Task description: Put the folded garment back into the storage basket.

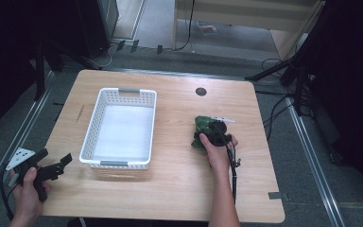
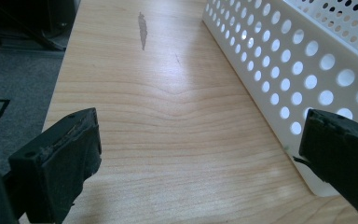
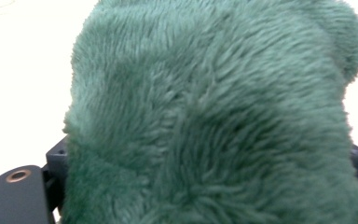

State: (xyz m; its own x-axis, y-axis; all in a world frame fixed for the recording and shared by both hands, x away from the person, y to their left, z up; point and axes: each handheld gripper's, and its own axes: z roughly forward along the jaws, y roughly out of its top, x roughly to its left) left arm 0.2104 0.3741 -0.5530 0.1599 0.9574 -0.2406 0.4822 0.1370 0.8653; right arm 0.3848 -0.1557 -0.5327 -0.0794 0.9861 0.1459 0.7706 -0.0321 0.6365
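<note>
At the near left corner of the counter [image 1: 179, 198], the left tool [image 1: 59, 165] hangs with its jaws spread wide and nothing between them; its own view shows bare wood ahead and the perforated side of the white basket [image 1: 123, 127] just to its right. Right of the basket, mid-counter, the right tool [image 1: 212, 135] sits against a green plush toy [image 1: 202, 130]. In the right gripper view the toy's fur [image 3: 214, 121] lies between the jaws, so it appears clenched on the toy. Farther off, a dark round hole [image 1: 201, 91] marks the counter.
</note>
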